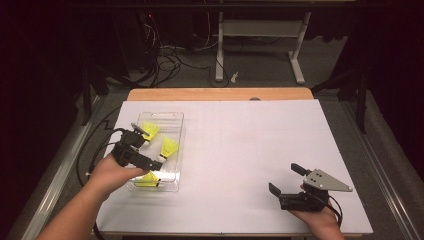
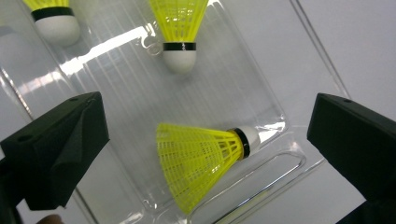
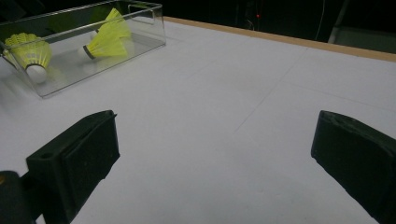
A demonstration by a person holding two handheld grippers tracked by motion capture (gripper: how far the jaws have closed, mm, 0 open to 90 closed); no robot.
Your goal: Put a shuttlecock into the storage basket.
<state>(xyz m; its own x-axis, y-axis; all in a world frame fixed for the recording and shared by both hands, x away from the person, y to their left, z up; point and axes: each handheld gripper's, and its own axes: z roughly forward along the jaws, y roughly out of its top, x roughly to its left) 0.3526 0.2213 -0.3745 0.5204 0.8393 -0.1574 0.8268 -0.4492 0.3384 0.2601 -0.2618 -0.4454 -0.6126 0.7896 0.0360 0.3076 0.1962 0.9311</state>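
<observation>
A clear plastic tray [image 1: 180,131] stands at the table's left and holds three yellow shuttlecocks with white corks. In the high view they lie at the far end [image 1: 150,130], the middle [image 1: 169,148] and the near end [image 1: 148,180]. My left gripper [image 1: 146,146] hovers open above the tray. In the left gripper view one shuttlecock [image 2: 201,158] lies on its side on the tray floor [image 2: 121,93], between and below the wide-apart jaws; two more [image 2: 180,28] [image 2: 53,21] lie beyond. My right gripper [image 1: 285,178] is open over bare table at the front right, holding nothing.
The white table top [image 1: 240,145] has a wooden strip along its far edge [image 1: 220,94]. In the right gripper view the tray [image 3: 46,91] stands far off at upper left. Cables and a desk frame [image 1: 218,55] are on the floor beyond the table.
</observation>
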